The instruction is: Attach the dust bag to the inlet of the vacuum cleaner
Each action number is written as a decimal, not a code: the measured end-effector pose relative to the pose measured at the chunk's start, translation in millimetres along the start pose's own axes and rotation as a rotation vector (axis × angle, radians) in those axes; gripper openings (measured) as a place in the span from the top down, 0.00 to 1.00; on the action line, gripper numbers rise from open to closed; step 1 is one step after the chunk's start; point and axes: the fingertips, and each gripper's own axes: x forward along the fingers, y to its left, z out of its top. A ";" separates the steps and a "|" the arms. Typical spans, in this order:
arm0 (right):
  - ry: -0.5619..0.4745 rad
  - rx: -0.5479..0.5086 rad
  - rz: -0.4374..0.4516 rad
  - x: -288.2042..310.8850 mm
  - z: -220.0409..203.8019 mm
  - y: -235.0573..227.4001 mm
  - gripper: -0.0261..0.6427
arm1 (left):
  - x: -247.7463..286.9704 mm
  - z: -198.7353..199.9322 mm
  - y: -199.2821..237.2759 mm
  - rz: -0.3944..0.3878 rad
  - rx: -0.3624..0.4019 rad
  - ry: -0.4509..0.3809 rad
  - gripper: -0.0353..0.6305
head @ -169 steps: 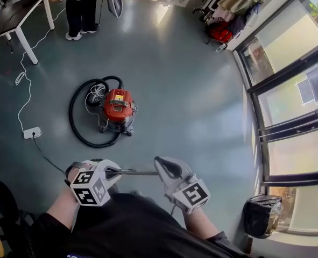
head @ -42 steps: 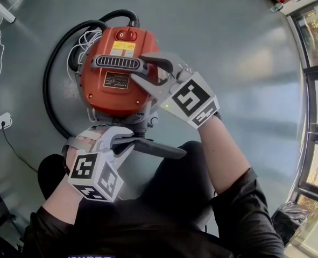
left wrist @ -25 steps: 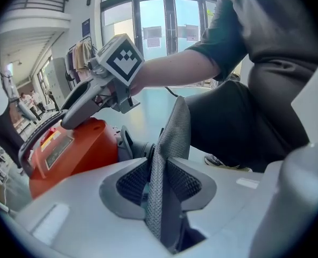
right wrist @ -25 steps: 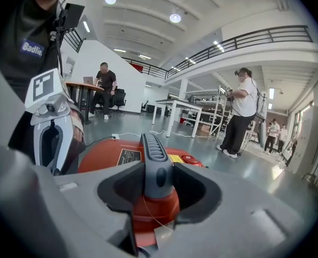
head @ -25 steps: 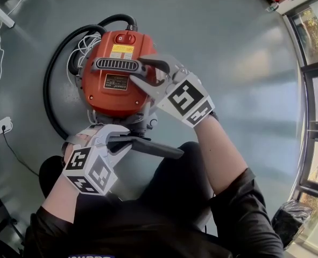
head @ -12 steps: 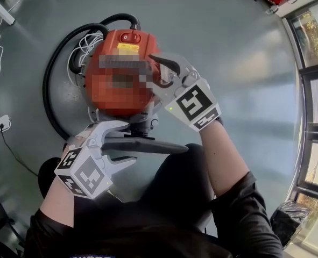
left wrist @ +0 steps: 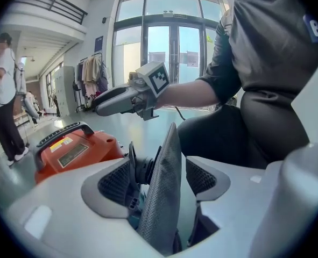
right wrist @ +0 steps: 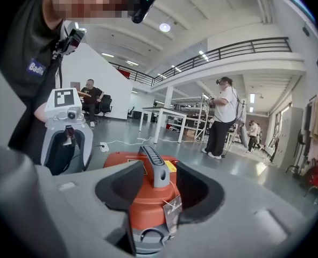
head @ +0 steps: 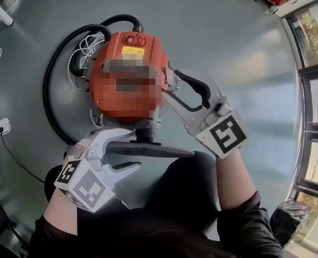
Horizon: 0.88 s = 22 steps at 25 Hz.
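Head view: the vacuum cleaner [head: 121,107] stands mid-floor, its black hose [head: 54,90] looping from 12 round to 7 o'clock of the body.
Dust bag: the flat dark dust bag [head: 153,151] lies level just off the vacuum cleaner's 6 o'clock end. One end is up against the machine and the rest runs out toward 4 o'clock.
Left gripper: the left gripper [head: 133,150] sits at 7 o'clock of the vacuum cleaner, its jaws closing with the dust bag edge-on between them. The left gripper view shows a gap on each side of the fabric, so the pads are not pressing it.
Right gripper: the right gripper [head: 168,84] is at 3 o'clock of the body, spread wide and empty. In its own view the handle [right wrist: 154,168] shows beyond the gap, not between the pads.
Collar: a black collar [left wrist: 140,168] shows at the bag's far end. Whether it is seated on the inlet cannot be told.
Handling: the bag looks like light, soft mesh that will sag and fold, and only the collar seems stiff.
Hold: the best grip is probably close behind the collar, since fabric pinched farther back would let that end droop.
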 end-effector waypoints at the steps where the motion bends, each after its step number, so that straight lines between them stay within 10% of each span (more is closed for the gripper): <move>1: 0.001 0.018 -0.007 -5.0 0.2 2.5 0.69 | -2.6 3.1 0.7 0.001 -0.006 -0.008 0.43; 22: 0.147 0.313 -0.186 -117.9 43.4 32.5 0.69 | -69.4 70.8 -5.6 0.095 -0.223 -0.070 0.52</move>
